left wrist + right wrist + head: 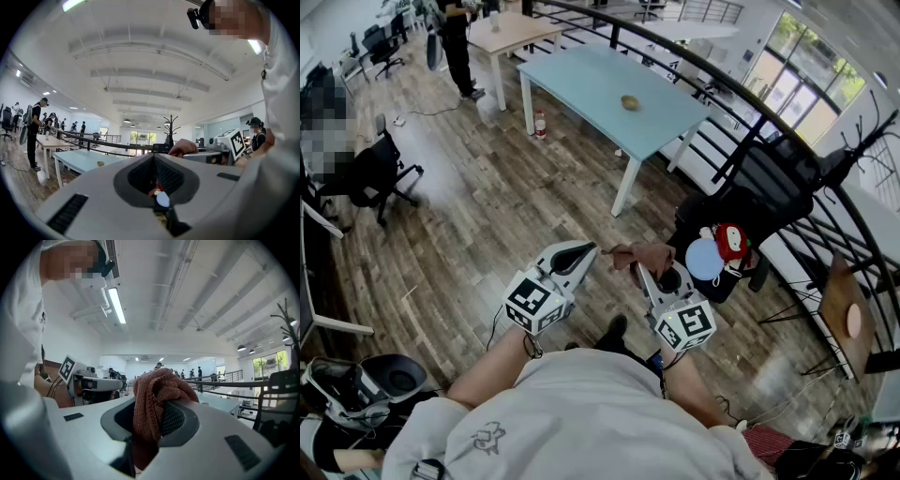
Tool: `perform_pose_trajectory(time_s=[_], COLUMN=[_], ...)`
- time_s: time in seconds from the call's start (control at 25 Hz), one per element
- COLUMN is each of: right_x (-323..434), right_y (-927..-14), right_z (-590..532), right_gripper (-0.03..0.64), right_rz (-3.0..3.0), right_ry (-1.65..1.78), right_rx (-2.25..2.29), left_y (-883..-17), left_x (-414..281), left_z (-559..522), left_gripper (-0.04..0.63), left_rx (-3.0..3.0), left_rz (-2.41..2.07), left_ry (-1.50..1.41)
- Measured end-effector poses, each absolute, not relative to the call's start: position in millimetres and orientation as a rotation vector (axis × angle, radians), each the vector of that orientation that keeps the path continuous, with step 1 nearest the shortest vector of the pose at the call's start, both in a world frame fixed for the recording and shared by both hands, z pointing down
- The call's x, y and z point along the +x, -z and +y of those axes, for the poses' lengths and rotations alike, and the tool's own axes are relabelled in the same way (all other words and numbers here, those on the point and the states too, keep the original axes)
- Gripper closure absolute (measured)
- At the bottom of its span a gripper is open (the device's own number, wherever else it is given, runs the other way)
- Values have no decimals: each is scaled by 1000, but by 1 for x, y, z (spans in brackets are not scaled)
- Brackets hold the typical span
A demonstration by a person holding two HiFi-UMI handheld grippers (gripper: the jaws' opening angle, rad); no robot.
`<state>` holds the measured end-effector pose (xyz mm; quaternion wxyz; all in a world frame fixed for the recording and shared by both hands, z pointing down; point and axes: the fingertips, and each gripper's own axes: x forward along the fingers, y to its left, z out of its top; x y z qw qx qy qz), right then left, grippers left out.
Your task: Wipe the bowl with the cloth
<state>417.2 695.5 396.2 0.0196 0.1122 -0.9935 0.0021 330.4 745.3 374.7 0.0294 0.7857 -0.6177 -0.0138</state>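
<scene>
We stand in an open-plan office, wood-plank floor (487, 211), long pale-blue table (600, 84), wheeled office chair (380, 173), black railing (100, 138), person (455, 47) standing by a desk (511, 33), strip light (115, 305) overhead.

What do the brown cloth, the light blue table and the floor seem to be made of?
The cloth looks like soft terry or microfibre: fuzzy pile, limp folds. The table has a smooth, matte, pale blue top, likely painted or laminated board. The floor shows planks with grain and seams; real wood or laminate, I cannot tell.
</scene>
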Motion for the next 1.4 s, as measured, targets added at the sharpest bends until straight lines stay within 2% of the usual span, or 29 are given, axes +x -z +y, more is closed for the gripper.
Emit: perform_pose_trajectory(time_s=[0.68,1.16,1.4], right_x=[406,413,396], right_y=[-405,-405,-404], right_z=[632,512,456], right_gripper=[511,509,509], right_rz=[-3092,-3077,-3094], right_ry=[-42,-46,-118], right_rx=[219,108,103], left_y=[-393,-413,-412], left_x=[325,323,298], left_z=[669,541,501], left_gripper=[581,581,581], left_rx=[2401,2273,2239], left_rz=[-1847,-1922,-2012], left_ry=[32,-71,-144])
